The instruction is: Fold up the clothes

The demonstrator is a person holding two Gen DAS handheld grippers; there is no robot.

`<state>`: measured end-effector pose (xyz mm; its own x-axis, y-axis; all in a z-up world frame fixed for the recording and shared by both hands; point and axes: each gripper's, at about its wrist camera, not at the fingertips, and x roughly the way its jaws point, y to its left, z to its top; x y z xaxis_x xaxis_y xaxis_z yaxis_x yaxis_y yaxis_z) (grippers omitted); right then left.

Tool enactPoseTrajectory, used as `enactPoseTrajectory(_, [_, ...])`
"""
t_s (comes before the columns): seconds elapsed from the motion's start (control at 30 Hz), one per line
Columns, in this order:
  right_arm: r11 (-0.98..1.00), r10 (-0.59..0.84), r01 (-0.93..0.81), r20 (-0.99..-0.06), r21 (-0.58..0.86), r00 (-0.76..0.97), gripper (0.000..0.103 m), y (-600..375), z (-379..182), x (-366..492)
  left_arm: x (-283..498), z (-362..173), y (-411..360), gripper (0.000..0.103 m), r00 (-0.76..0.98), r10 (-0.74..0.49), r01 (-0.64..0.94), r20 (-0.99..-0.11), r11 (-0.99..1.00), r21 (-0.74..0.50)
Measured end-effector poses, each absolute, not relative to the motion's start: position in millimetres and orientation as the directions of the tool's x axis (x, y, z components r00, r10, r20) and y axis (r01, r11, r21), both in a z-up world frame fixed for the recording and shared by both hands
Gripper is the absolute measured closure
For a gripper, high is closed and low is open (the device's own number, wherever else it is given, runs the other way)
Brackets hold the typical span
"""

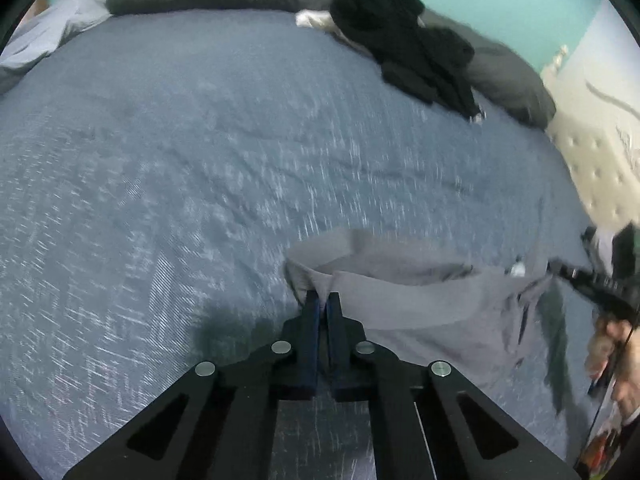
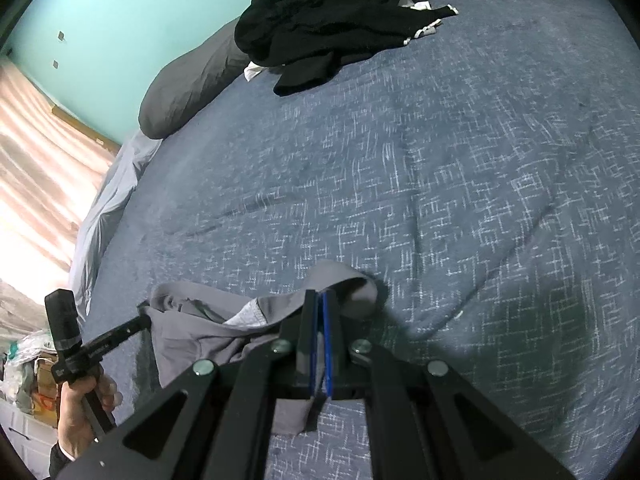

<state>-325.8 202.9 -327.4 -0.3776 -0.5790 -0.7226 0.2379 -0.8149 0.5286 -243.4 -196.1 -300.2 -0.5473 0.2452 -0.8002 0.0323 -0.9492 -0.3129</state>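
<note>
On the blue patterned bedspread [image 2: 460, 184], near its front edge, a grey garment [image 1: 420, 300] hung stretched between 2 grippers. The left gripper [image 1: 323, 300] had clamped onto one end of its waistband, and the right gripper [image 2: 320, 298] pinched the other end. A black clothes pile [image 2: 320, 28] lay by the pillows.

My left gripper [image 1: 322, 300] at lower centre is pinched onto the edge of the grey garment [image 1: 420, 304]. At the right edge, my right gripper [image 1: 560, 270] clamps its other end. Black clothes [image 1: 412, 40] lie heaped at upper right on the blue bedspread [image 1: 200, 160].
</note>
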Motion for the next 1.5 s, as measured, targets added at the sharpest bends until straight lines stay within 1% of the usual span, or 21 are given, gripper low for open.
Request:
enactPoseTrajectory(0.17, [-0.805, -0.592, 0.261, -0.706, 0.532, -0.387, 0.101, 206, -319, -323, -243, -287, -218, 0.100, -0.620, 0.257, 0.087, -0.741, -0.917, -0.390])
enactPoseTrajectory(0.3, [-0.791, -0.611, 0.286, -0.686, 0.540, -0.396, 0.101, 205, -310, -321, -246, -281, -237, 0.100, -0.657, 0.246, 0.134, -0.712, -0.892, -0.432])
enactPoseTrajectory(0.37, [-0.789, -0.615, 0.308, -0.680, 0.532, -0.400, 0.101, 203, -305, -320, -246, -284, -245, 0.100, -0.654, 0.246, 0.153, -0.715, -0.883, -0.444])
enactPoseTrajectory(0.5, [-0.809, -0.586, 0.317, -0.727, 0.495, -0.359, 0.101, 194, -313, -323, -252, -299, -251, 0.100, -0.633, 0.249, 0.195, -0.733, -0.865, -0.462])
enactPoseTrajectory(0.63, [-0.797, -0.598, 0.347, -0.729, 0.494, -0.335, 0.101, 189, -318, -319, -250, -303, -260, 0.100, -0.637, 0.240, 0.226, -0.732, -0.851, -0.475])
enactPoseTrajectory(0.7, [-0.789, -0.601, 0.373, -0.743, 0.489, -0.295, 0.101, 182, -322, -316, -250, -306, -261, 0.100, -0.630, 0.240, 0.230, -0.738, -0.850, -0.473])
enactPoseTrajectory(0.77, [-0.753, -0.632, 0.399, -0.743, 0.523, -0.220, 0.101, 175, -328, -315, -249, -310, -259, 0.100, -0.620, 0.248, 0.235, -0.745, -0.847, -0.477])
enactPoseTrajectory(0.83, [-0.751, -0.615, 0.432, -0.767, 0.500, -0.182, 0.101, 168, -331, -311, -250, -313, -259, 0.100, -0.613, 0.254, 0.237, -0.748, -0.844, -0.481])
enactPoseTrajectory(1.03, [-0.765, -0.620, 0.373, -0.756, 0.525, -0.208, 0.099, 185, -328, -310, -249, -309, -257, 0.100, -0.618, 0.255, 0.228, -0.744, -0.847, -0.480])
enactPoseTrajectory(1.13, [-0.784, -0.601, 0.369, -0.761, 0.500, -0.245, 0.095, 190, -323, -314, -248, -310, -257, 0.100, -0.618, 0.257, 0.228, -0.743, -0.846, -0.482])
enactPoseTrajectory(1.23, [-0.788, -0.591, 0.386, -0.764, 0.479, -0.259, 0.088, 187, -320, -313, -248, -310, -258, 0.100, -0.617, 0.258, 0.227, -0.743, -0.846, -0.482])
enactPoseTrajectory(1.3, [-0.782, -0.604, 0.386, -0.748, 0.490, -0.274, 0.078, 187, -317, -315, -247, -309, -258, 0.100, -0.617, 0.258, 0.227, -0.743, -0.846, -0.482])
enactPoseTrajectory(1.37, [-0.773, -0.623, 0.370, -0.728, 0.516, -0.286, 0.077, 186, -314, -320, -248, -309, -257, 0.100, -0.616, 0.258, 0.227, -0.744, -0.846, -0.482])
enactPoseTrajectory(1.5, [-0.787, -0.604, 0.363, -0.742, 0.498, -0.291, 0.077, 174, -311, -332, -248, -309, -257, 0.100, -0.613, 0.259, 0.225, -0.746, -0.848, -0.480])
